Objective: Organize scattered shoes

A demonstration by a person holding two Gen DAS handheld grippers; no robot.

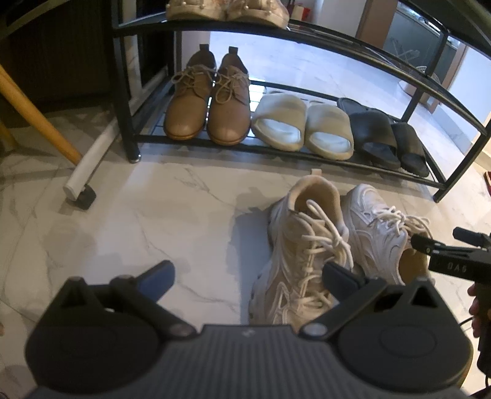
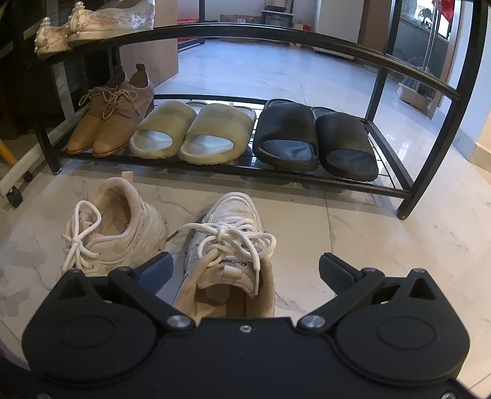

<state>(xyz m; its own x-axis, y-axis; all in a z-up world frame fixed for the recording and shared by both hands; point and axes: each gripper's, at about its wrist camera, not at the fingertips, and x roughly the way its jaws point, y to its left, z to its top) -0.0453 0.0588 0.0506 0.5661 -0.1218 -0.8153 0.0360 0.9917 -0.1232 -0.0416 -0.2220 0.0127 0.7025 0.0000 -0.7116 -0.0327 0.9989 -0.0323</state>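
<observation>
The left gripper has its fingers wide apart and holds nothing; its right finger lies over the laces of the left sneaker, the rest over bare floor. The right gripper is also wide open and empty, and the heel end of the right sneaker sits between its fingers, whether touching I cannot tell. Both sneakers stand on the floor, side by side but pointing in opposite directions, just before the rack. On the lower shelf of the rack stand brown shoes, beige slides and black slides. On the upper shelf is a pale pair.
</observation>
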